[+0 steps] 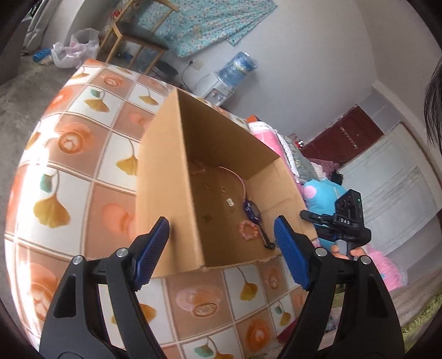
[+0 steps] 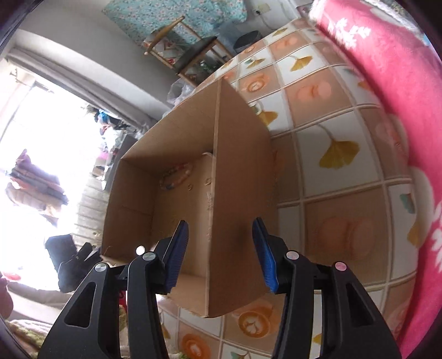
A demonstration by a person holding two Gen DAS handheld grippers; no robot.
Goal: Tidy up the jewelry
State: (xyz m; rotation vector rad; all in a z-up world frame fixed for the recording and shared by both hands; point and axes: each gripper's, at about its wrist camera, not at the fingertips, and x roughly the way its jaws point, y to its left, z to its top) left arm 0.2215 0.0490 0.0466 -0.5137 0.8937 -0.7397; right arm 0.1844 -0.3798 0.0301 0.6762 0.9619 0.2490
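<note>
We are in a lived-in home, likely a bedroom. A desk wears a tiled cloth printed with ginkgo leaves and coffee cups. Behind it stand a wooden chair, a water dispenser with a blue bottle, and a floral blue cloth hung on the wall. Pink bedding, a blue plush toy, a white wardrobe and a dark red door fill one side.

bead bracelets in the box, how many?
2. A pink one by the purple glasses near the right gripper's wall; a pink-white one in the far corner. The walls could hide more.
</note>
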